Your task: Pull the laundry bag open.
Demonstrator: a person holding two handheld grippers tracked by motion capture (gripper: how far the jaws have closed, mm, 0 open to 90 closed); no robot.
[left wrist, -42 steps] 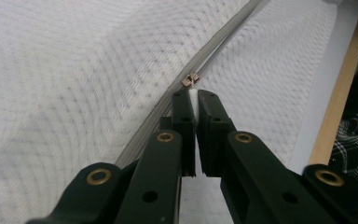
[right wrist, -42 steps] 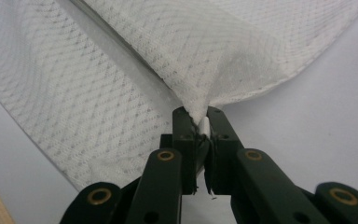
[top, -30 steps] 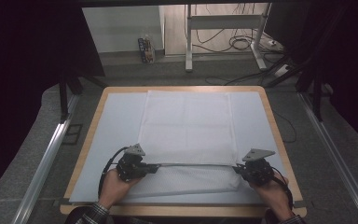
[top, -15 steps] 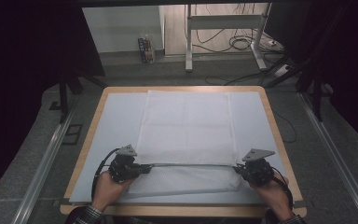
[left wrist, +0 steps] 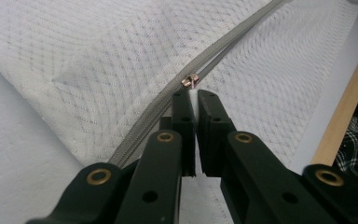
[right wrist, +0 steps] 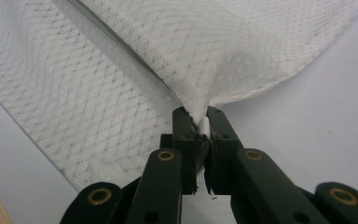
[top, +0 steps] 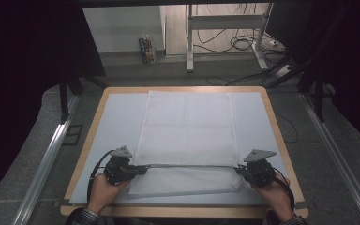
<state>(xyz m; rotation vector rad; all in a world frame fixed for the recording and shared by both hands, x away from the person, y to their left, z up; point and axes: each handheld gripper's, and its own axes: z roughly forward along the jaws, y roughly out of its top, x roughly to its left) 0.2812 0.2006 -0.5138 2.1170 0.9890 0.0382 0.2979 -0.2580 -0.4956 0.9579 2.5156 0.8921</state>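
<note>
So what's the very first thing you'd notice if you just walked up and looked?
The big white mesh bag spread flat in the middle of the pale wooden-edged table. Next, its grey zipper stretched along the near side between the two black grippers, left gripper pinching the tab of the small metal zipper slider, right gripper clamping the bag's corner.

Black claws (left wrist: 191, 100) w/ brass rivets, grey triangular top plates, black cables; plaid cuffs (top: 85, 216).

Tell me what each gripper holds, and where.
Left gripper pinches the zipper pull of the mesh bag; right gripper pinches the bag's corner.
</note>
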